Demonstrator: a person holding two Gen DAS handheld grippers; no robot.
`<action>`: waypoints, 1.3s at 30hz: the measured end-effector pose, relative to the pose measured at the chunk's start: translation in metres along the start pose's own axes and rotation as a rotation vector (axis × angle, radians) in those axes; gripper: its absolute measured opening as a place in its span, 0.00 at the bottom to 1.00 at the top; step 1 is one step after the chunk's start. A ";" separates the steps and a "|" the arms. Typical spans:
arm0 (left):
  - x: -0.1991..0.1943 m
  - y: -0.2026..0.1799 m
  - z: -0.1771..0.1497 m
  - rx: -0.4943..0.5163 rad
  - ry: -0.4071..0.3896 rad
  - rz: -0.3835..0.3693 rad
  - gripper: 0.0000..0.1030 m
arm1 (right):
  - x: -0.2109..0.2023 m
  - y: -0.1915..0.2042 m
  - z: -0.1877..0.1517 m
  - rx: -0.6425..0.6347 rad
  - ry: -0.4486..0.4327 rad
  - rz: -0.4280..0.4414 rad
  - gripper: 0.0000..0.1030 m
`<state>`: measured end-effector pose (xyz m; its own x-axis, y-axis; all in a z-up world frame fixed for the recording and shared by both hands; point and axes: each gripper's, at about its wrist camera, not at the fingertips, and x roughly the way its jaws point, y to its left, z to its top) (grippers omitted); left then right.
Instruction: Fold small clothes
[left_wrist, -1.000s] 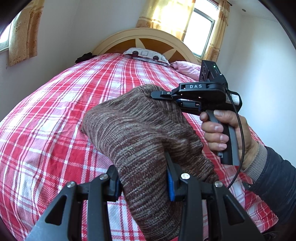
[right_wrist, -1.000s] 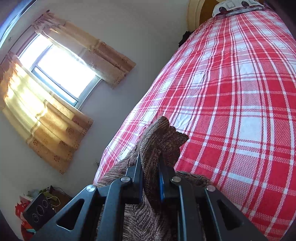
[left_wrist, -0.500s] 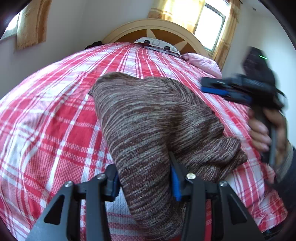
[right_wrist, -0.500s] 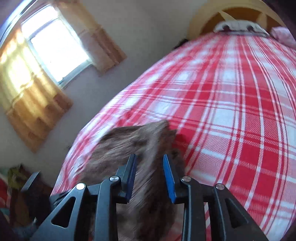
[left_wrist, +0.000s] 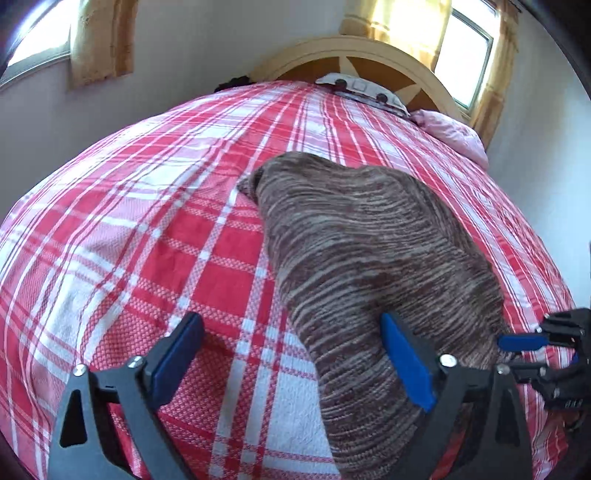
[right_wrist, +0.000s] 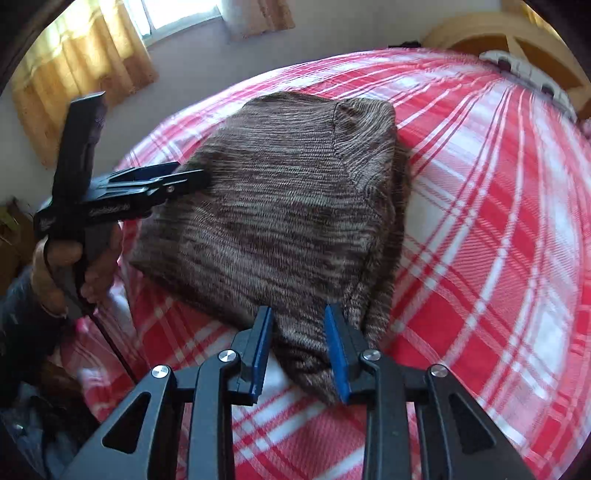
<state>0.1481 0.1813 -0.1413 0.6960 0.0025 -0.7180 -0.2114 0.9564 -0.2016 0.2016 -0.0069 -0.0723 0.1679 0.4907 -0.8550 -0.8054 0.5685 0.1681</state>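
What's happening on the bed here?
A person with a gripper in each hand is folding a brown striped knit sweater on the red and white plaid bedspread. The sweater lies folded. The left gripper has just opened wide and let go. The right gripper stands partly open astride the sweater's near corner, not pinching it.
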 end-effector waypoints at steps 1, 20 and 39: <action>-0.001 0.000 -0.001 0.000 -0.004 0.006 0.99 | 0.000 0.007 -0.002 -0.033 0.003 -0.043 0.29; -0.145 -0.030 -0.026 0.103 -0.242 0.088 0.98 | -0.106 0.070 -0.063 0.091 -0.453 -0.264 0.57; -0.169 -0.060 -0.032 0.140 -0.307 0.076 0.99 | -0.167 0.094 -0.085 0.121 -0.696 -0.283 0.64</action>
<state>0.0210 0.1142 -0.0291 0.8604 0.1432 -0.4891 -0.1895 0.9808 -0.0462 0.0496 -0.0921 0.0444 0.7110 0.5961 -0.3730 -0.6172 0.7832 0.0751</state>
